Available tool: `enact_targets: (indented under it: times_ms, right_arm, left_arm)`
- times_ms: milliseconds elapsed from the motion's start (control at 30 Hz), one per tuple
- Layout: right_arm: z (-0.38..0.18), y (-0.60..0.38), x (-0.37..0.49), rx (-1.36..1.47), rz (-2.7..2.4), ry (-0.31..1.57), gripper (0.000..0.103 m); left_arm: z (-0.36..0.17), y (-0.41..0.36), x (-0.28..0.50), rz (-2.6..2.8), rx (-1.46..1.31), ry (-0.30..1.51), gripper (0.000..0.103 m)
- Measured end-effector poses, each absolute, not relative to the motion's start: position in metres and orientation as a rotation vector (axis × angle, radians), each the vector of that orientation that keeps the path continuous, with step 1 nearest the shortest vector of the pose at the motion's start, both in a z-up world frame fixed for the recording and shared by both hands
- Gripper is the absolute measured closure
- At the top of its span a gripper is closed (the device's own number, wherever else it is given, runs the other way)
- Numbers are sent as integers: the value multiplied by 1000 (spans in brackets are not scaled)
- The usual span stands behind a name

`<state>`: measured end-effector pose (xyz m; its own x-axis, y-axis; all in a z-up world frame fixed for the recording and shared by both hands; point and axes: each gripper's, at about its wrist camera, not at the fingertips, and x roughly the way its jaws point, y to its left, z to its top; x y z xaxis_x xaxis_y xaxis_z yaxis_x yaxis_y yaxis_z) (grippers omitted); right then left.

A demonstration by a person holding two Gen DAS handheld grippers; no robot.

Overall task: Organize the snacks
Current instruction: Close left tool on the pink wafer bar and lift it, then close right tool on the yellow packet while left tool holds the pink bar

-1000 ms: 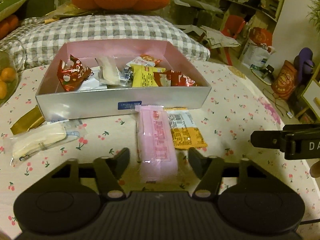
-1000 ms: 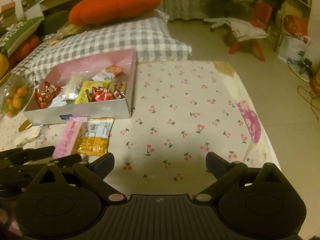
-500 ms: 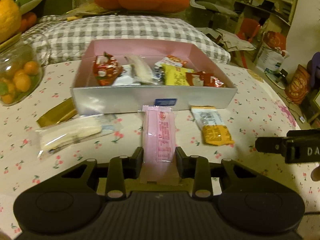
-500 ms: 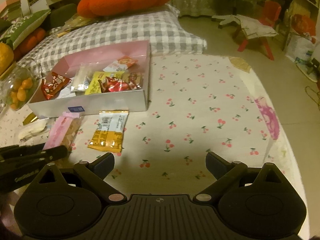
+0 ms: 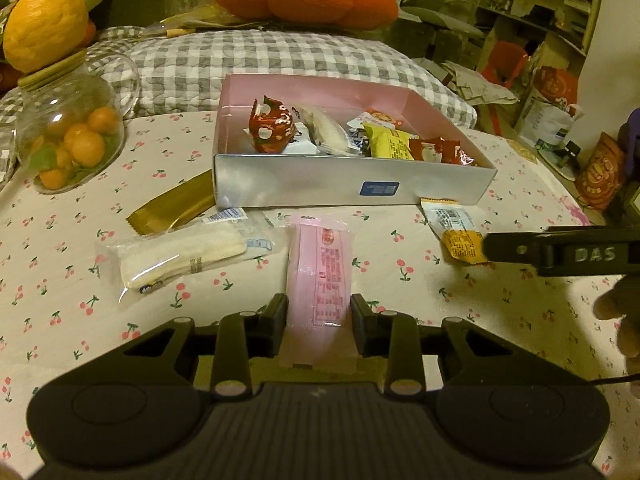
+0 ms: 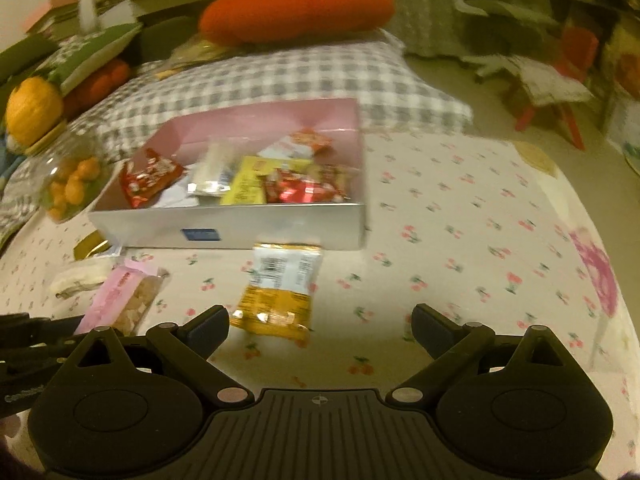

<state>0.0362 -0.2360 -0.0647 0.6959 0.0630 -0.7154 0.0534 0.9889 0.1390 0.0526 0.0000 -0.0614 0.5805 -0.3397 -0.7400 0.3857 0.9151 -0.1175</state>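
We find the left tongs (image 5: 319,312) now pinching the near end of the pink packet (image 5: 319,268); a second ago that packet lay loose between wide-spread fingers. The jaws have just been closing on it and the pads press its sides. In the left wrist view the box (image 5: 352,184) sits further right and the fruit jar (image 5: 70,136) has come into the upper left, so the view has shifted as the grip was taken. We judge the packet secured and ready to go into the box at centre frame; it is not yet clear of the desk (image 5: 500,312).

The right tongs (image 6: 320,326) stand spread with nothing between them, and in their own view the yellow packet (image 6: 280,292) has come from the lower left to just ahead of the left finger (image 6: 206,326). We judge it the next item to be taken.

Count outside the box, lower half of the left view: four packets, namely one pink, one yellow, one white (image 5: 180,256), one gold (image 5: 176,206) partly under the box's left corner. Inside the box: at least five wrapped snacks, overlapping, so the exact count cannot be told. One box, one jar.
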Motion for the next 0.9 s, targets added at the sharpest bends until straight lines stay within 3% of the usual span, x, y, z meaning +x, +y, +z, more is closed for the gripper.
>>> enact_targets:
  times_ms: [900]
  right_arm:
    - [-84, -202, 61, 35, 67, 801, 16]
  left_arm:
    - [-69, 5, 67, -427, -50, 890, 67]
